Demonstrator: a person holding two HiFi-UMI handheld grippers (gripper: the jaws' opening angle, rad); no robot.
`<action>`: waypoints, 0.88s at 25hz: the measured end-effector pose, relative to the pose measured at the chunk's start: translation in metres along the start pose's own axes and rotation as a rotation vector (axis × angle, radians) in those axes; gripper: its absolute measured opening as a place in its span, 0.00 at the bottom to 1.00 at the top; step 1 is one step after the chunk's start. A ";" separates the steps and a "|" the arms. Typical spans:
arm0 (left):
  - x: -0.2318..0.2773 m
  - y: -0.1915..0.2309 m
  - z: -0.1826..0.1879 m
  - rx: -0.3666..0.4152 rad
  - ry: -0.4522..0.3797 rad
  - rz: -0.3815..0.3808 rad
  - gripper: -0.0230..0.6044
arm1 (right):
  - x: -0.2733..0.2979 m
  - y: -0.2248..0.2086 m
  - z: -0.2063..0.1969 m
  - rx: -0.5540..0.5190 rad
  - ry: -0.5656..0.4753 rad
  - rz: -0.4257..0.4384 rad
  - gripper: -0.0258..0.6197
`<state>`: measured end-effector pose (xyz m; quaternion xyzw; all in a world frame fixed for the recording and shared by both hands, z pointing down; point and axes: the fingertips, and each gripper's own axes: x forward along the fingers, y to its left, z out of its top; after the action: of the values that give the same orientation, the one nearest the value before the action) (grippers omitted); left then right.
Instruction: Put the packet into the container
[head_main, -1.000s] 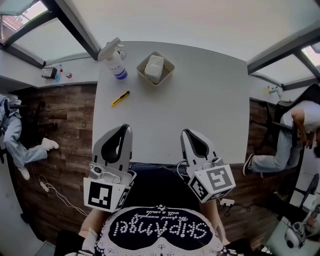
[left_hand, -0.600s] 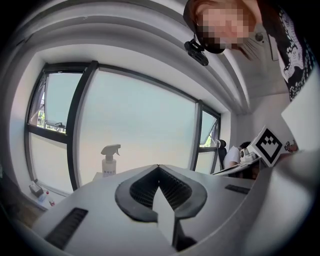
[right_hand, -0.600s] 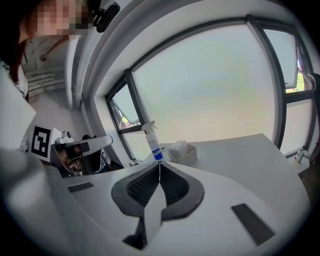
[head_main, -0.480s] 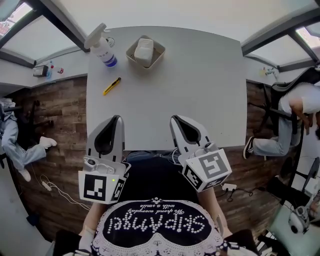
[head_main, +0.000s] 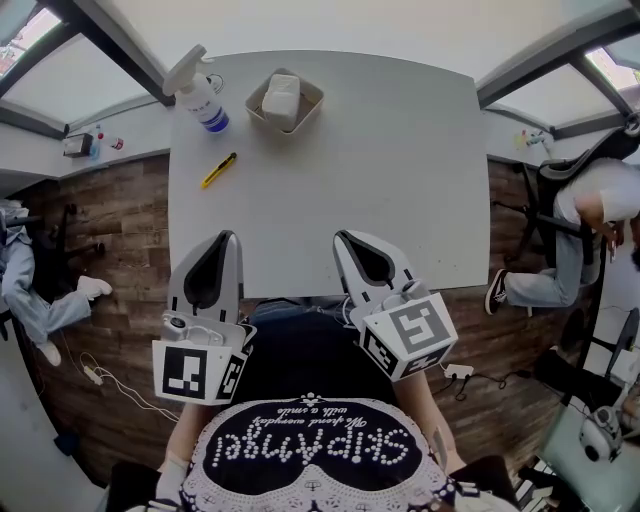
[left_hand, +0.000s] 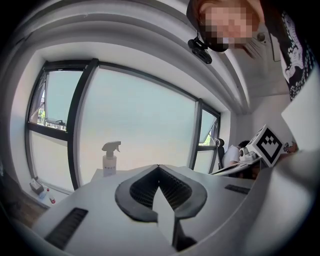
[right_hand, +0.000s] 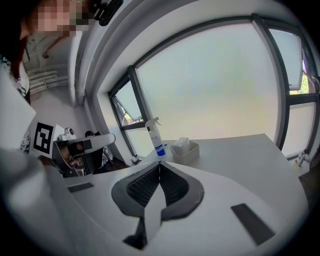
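A white packet (head_main: 280, 99) lies inside a beige square container (head_main: 309, 98) at the far side of the white table (head_main: 380, 160). The right gripper view shows the same container (right_hand: 186, 150) with the packet (right_hand: 180, 144) sticking up out of it. My left gripper (head_main: 226, 239) is shut and empty at the table's near edge, far from the container. My right gripper (head_main: 343, 240) is shut and empty beside it, also at the near edge. In both gripper views the jaws (left_hand: 158, 167) (right_hand: 159, 164) meet at their tips with nothing between them.
A white spray bottle (head_main: 199, 96) with a blue label stands left of the container, also visible in the gripper views (left_hand: 110, 157) (right_hand: 157, 137). A yellow utility knife (head_main: 218, 170) lies on the table's left side. A seated person (head_main: 590, 205) is to the right, another (head_main: 25, 290) to the left.
The head view has shifted, so the table and container sit a bit higher and left in frame. Both grippers have drifted slightly left and stayed shut. Nothing on the table has moved.
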<state>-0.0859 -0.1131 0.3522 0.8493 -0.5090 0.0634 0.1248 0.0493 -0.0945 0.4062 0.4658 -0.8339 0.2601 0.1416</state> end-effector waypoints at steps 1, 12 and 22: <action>0.000 -0.001 0.000 -0.001 0.001 -0.003 0.05 | -0.001 0.000 -0.001 0.001 0.002 -0.001 0.06; -0.004 -0.011 -0.003 0.000 0.008 -0.010 0.05 | -0.011 0.001 -0.005 -0.011 0.000 0.008 0.06; -0.013 -0.026 -0.012 -0.009 0.041 -0.026 0.05 | -0.024 0.004 -0.013 -0.026 0.006 0.019 0.06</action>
<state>-0.0684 -0.0873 0.3569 0.8539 -0.4954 0.0769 0.1396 0.0590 -0.0683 0.4045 0.4552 -0.8411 0.2518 0.1479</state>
